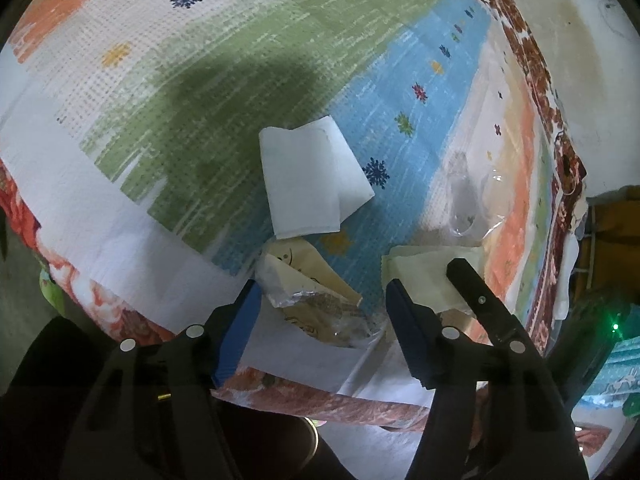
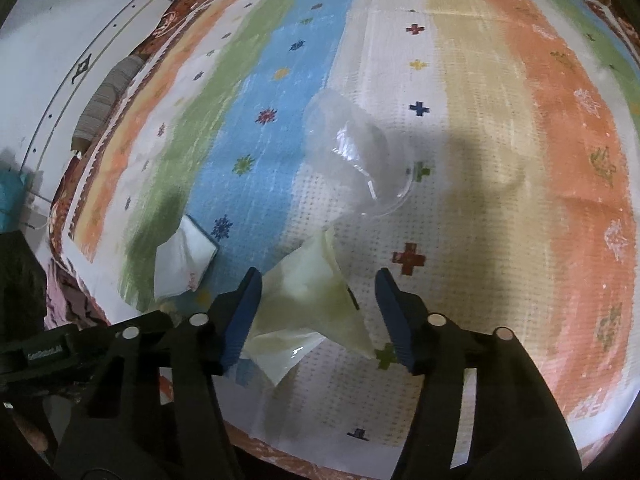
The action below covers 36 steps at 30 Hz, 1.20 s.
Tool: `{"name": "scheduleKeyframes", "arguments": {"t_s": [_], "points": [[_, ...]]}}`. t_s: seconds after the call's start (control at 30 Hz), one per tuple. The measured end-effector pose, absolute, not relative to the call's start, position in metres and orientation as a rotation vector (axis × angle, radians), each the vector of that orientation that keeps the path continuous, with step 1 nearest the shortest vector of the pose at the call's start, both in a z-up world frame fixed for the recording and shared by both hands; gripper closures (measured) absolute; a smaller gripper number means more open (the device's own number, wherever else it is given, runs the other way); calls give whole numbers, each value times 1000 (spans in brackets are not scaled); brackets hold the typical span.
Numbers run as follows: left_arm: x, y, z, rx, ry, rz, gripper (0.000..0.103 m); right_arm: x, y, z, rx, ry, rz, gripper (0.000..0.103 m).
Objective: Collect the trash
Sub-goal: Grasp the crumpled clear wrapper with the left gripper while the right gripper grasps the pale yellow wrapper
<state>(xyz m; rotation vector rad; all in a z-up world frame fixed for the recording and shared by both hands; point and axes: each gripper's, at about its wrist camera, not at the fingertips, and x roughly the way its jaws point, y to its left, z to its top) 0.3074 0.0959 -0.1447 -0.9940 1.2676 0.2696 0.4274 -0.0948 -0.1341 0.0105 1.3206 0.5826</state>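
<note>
You look down on a bed covered by a striped sheet (image 2: 480,80) in green, blue, cream and orange, with a red floral border (image 1: 536,72). Beyond it stands a pale wall (image 1: 580,40). Dark shadows cross the cloth.

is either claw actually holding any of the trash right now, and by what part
No. Both are open: the left claw straddles the crumpled wrapper, the right claw the pale plastic bag, neither pinched.

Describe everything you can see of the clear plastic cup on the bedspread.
The clear plastic cup looks thin and transparent, slightly crumpled, with glints on its wall and round rim. It lies on its side on the bedspread's pale stripe, beside the blue one, open mouth toward the camera. It appears empty. Nothing grips it; the yellowish wrapper lies just short of it.
</note>
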Motion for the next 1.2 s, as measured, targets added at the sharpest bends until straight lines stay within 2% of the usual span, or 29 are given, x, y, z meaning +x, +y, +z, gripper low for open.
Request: {"name": "scheduleKeyframes", "arguments": {"t_s": [0.2, 0.27, 0.3, 0.33, 0.6, 1.2], "points": [[312, 92, -148, -961, 1289, 277, 53, 423, -89, -134, -20, 1313, 596, 61], [313, 94, -148, -959, 1287, 274, 56, 423, -90, -133, -16, 1316, 588, 69], [313, 94, -148, -958, 1287, 271, 59, 423, -90, -133, -15, 1319, 584, 78], [313, 93, -147, -952, 1286, 267, 60, 423, -91, -134, -17, 1321, 576, 79], [314, 92, -144, -926, 1275, 240, 76, 422, -95, -129, -25, 1303, 575, 82], [313, 93, -119, -811, 1235, 211, 78, 409, -100, -103, -145, 1225, 534, 82]]}}
